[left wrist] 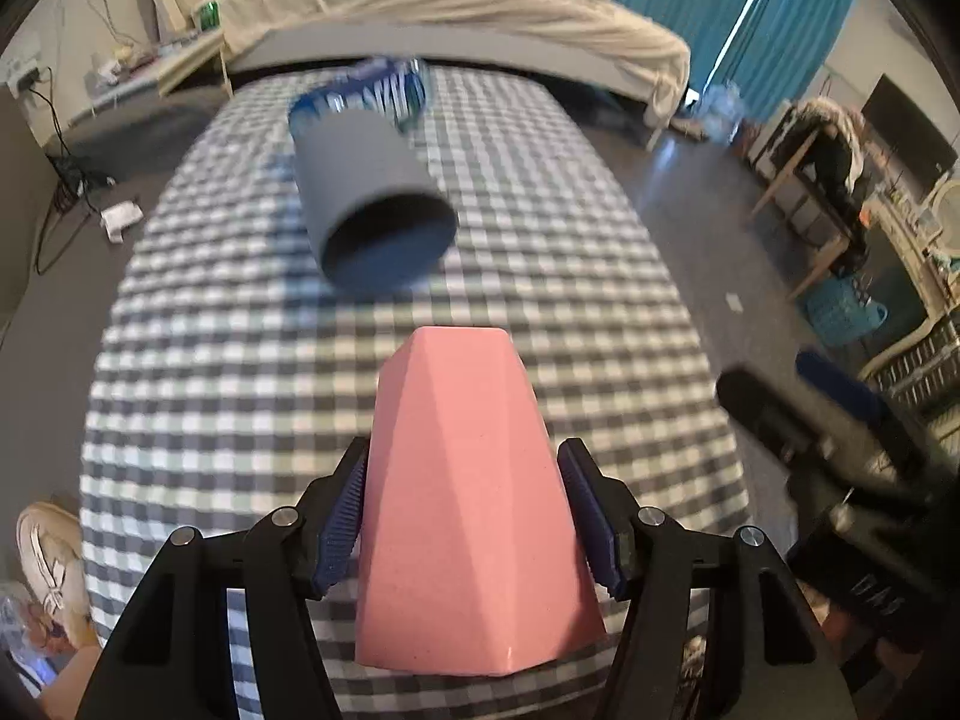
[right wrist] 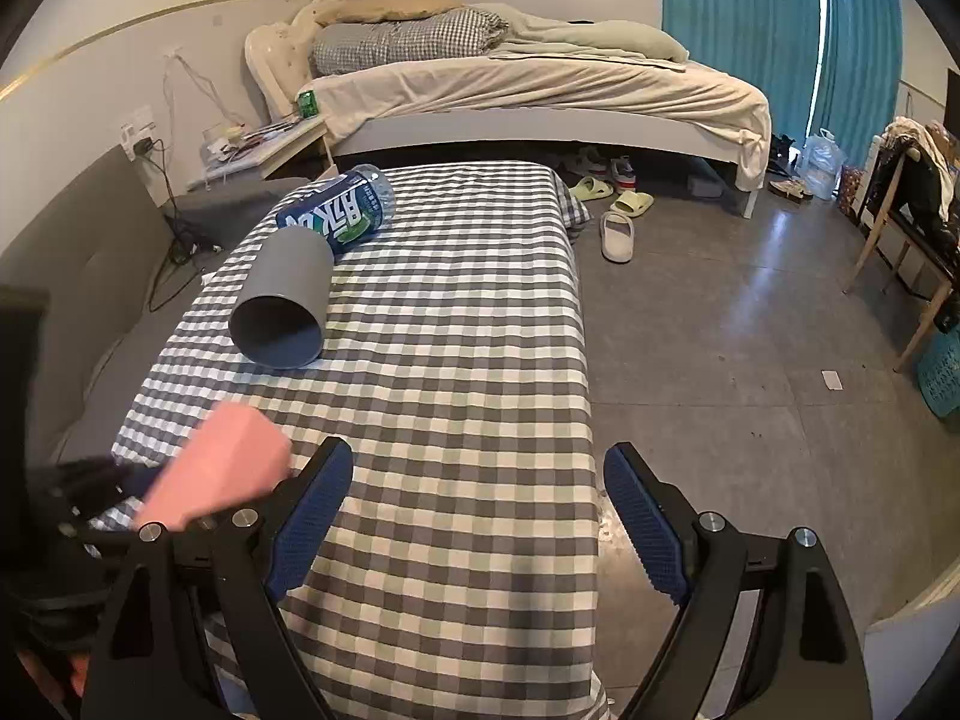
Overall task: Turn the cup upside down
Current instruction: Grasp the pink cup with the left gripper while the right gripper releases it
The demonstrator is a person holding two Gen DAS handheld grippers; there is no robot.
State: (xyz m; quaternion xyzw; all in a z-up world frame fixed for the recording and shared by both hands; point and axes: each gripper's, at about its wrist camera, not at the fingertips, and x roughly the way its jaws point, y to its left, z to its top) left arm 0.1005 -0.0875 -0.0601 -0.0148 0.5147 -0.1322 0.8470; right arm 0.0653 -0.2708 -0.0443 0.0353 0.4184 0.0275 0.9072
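A pink faceted cup (left wrist: 474, 510) is held between the blue pads of my left gripper (left wrist: 474, 519), its narrower flat end pointing away from the camera over the checked table (left wrist: 240, 360). It shows blurred at the lower left of the right wrist view (right wrist: 219, 468). My right gripper (right wrist: 477, 522) is open and empty above the table's near right part. The right gripper shows blurred at the right edge of the left wrist view (left wrist: 840, 450).
A grey cup (right wrist: 282, 300) lies on its side on the table, mouth toward me, also in the left wrist view (left wrist: 372, 192). A blue-labelled plastic bottle (right wrist: 342, 207) lies behind it. A bed (right wrist: 540, 96), slippers (right wrist: 618, 234) and chairs (right wrist: 912, 210) stand beyond the table.
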